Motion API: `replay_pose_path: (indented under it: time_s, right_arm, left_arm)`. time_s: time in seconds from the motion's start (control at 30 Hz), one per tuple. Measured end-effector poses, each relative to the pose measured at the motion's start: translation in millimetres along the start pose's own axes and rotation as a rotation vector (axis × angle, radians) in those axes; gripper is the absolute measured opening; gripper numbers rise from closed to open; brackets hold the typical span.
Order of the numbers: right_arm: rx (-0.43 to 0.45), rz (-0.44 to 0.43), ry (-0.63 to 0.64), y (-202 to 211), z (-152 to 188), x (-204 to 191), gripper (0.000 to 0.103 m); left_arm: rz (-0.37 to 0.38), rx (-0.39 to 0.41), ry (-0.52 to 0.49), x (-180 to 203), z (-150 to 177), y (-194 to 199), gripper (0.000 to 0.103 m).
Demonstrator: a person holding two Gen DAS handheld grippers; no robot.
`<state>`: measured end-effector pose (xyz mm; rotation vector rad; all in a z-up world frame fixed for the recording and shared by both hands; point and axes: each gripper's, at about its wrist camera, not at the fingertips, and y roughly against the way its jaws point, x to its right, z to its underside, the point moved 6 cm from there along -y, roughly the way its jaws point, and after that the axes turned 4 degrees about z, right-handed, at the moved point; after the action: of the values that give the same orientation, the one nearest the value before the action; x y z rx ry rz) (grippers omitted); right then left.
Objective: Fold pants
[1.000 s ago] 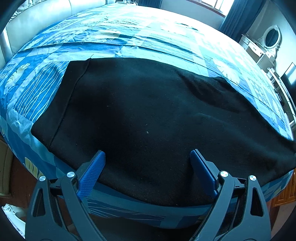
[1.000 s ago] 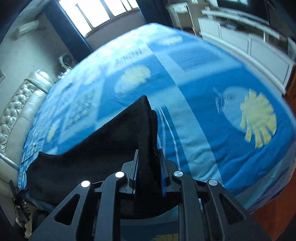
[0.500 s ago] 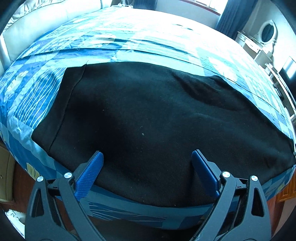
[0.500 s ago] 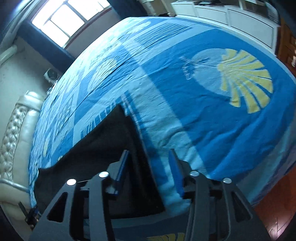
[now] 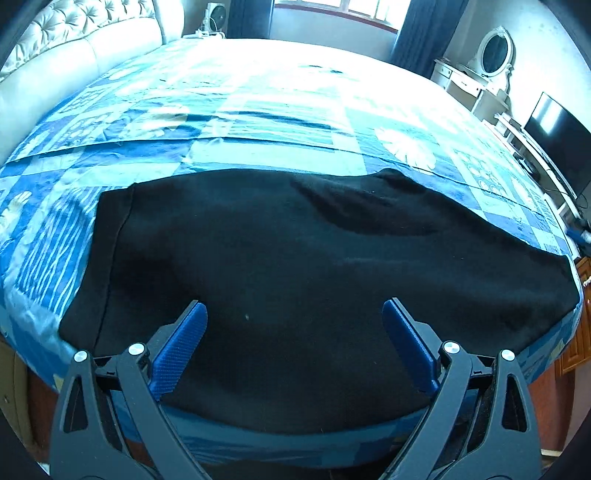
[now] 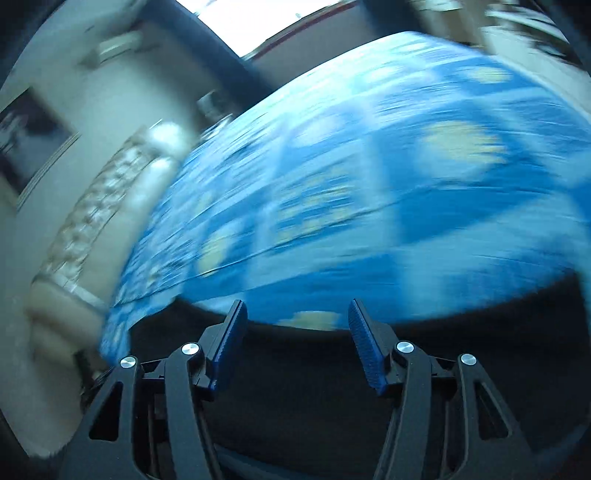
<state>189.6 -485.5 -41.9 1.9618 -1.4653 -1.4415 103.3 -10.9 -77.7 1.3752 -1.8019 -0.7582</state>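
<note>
1. Here the black pants (image 5: pixel 295 280) lie spread flat across the near part of the bed (image 5: pixel 258 110), on a blue patchwork bedspread (image 5: pixel 229 147), with their near edge along the bed's front edge.
2. In the left wrist view the pants run from a stitched hem at the left (image 5: pixel 110 251) to a squared end at the right, close to the bed's right edge; a soft ridge crosses the cloth toward the upper right.
3. The left gripper (image 5: pixel 295 332) hangs over the near middle of the pants, jaws spread wide and released; its blue pads (image 5: pixel 177 350) stand apart with only flat cloth below them, and nothing is pinched.
4. The right gripper (image 6: pixel 295 339) is released too: its jaws have just been opening, and the gap between its blue pads (image 6: pixel 365 350) is empty, with dark cloth (image 6: pixel 295 406) below and the bedspread (image 6: pixel 369 203) beyond.
5. The right wrist view is smeared by motion, so whether that gripper touches the cloth cannot be told.
6. Around the bed stand a pale tufted headboard (image 5: pixel 74 48), a window with dark curtains (image 5: pixel 413 33), a white dressing table with an oval mirror (image 5: pixel 491 55) and a dark screen (image 5: pixel 554 144) at the right.
</note>
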Motion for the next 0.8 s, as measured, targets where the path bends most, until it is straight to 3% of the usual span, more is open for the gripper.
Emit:
replay_pose_path:
  time_s: [0.13, 0.3, 0.53, 0.57, 0.6, 0.63, 0.77, 0.8]
  right_arm:
    - [-0.148, -0.120, 0.126, -104, -3, -89, 0.059]
    - [-0.292, -0.161, 0.208, -212, 6, -159, 0.059]
    - [-0.387, -0.157, 0.253, -270, 11, -186, 0.060]
    - [-0.394, -0.170, 0.259, -268, 11, -189, 0.056]
    - [-0.415, -0.183, 0.270, -270, 13, -194, 0.033]
    - [-0.434, -0.174, 0.293, -272, 17, -196, 0.019]
    - [-0.393, -0.089, 0.367, -271, 16, -207, 0.011]
    - [-0.370, -0.074, 0.364, -269, 11, -208, 0.003]
  left_arm:
    - [0.002, -0.017, -0.012, -7, 1, -14, 0.095]
    - [0.025, -0.019, -0.027, -9, 2, -17, 0.097]
    - [0.042, -0.024, 0.000, -11, 2, -20, 0.098]
    - [0.041, -0.027, -0.002, -11, 1, -20, 0.098]
    - [0.040, -0.029, -0.003, -10, 1, -21, 0.098]
    - [0.038, -0.030, -0.003, -10, 1, -21, 0.098]
    - [0.030, -0.034, -0.007, -9, 2, -22, 0.099]
    - [0.028, -0.035, -0.010, -9, 2, -22, 0.099]
